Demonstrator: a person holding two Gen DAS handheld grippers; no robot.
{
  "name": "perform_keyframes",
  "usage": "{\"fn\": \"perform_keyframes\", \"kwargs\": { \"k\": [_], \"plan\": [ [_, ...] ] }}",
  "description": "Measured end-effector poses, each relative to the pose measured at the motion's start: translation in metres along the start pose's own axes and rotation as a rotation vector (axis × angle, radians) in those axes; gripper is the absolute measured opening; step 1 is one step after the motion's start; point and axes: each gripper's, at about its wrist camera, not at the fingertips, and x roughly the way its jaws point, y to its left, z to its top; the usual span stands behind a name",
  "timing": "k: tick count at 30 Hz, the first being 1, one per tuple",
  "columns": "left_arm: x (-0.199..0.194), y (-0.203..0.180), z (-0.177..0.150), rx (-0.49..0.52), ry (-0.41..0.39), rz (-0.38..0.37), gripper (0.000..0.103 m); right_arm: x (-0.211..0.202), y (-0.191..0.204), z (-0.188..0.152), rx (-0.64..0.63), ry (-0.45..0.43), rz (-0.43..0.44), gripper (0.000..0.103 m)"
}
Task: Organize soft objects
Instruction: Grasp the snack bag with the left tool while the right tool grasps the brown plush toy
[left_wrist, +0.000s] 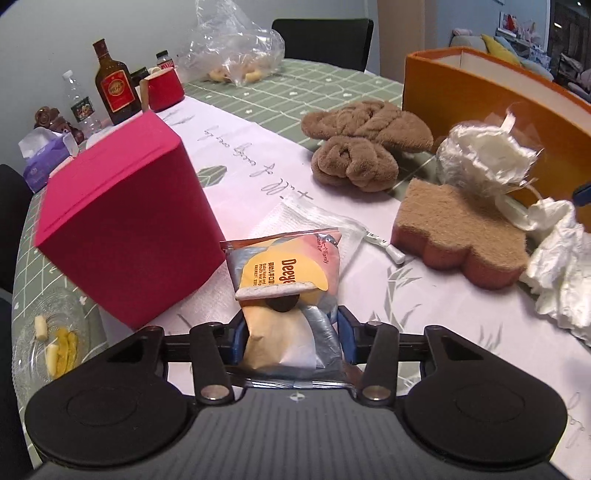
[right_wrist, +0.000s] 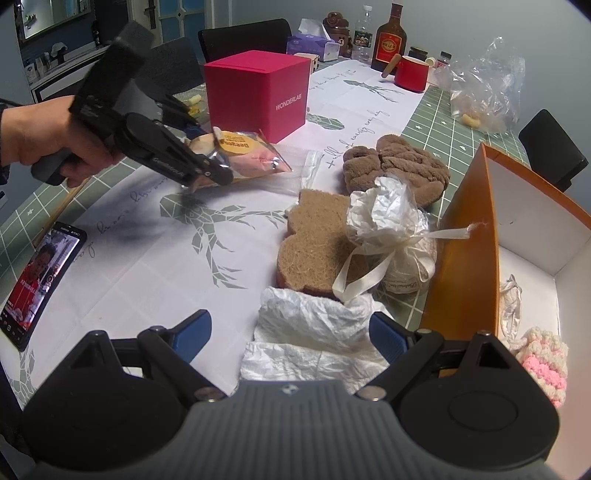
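Printed tablecloth, crinkly foil wipes pack.

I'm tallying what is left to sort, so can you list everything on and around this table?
wet-wipe pack: one, orange and silver, between left gripper's pads
red box: one, left of pack
brown towel: one, mid-table
sponge: one, tan over orange, by orange box
tied white bag: one, against orange box
crumpled white bag: one, between right gripper's open fingers
orange box: one, open, right side
knitted piece: one, pink and cream, inside orange box
phone: one, lit, table edge
bottles: brown and clear, far end
red mug: one, far end
tissue box: one, purple
clear bag: one, far end
left gripper: black, shut on pack
right gripper: black, open
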Motion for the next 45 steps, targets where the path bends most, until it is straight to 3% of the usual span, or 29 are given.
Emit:
{"fn": "perform_keyframes", "kwargs": {
  "k": [7, 17, 22, 29, 37, 45],
  "plan": [
    [-0.040, 0.011, -0.016, -0.066, -0.035, -0.016, 0.054, 0.004, -0.006, 0.038, -0.061, -0.008, -0.005, 0.091],
    [-0.069, 0.030, -0.040, -0.106, -0.045, -0.033, 0.054, 0.045, -0.034, 0.128, -0.104, 0.023, -0.137, 0.092],
    [-0.077, 0.039, -0.049, -0.130, -0.054, -0.044, 0.054, 0.084, -0.051, 0.158, -0.103, 0.092, -0.222, 0.097],
    [-0.080, 0.047, -0.055, -0.149, -0.064, -0.060, 0.054, 0.135, -0.065, 0.176, -0.165, 0.228, -0.235, 0.100],
    [-0.081, 0.051, -0.054, -0.171, -0.073, -0.062, 0.054, 0.174, -0.070, 0.184, -0.164, 0.290, -0.198, 0.100],
    [-0.077, 0.051, -0.053, -0.176, -0.069, -0.068, 0.054, 0.204, -0.087, 0.179, -0.111, 0.330, -0.319, 0.100]
  ]
}}
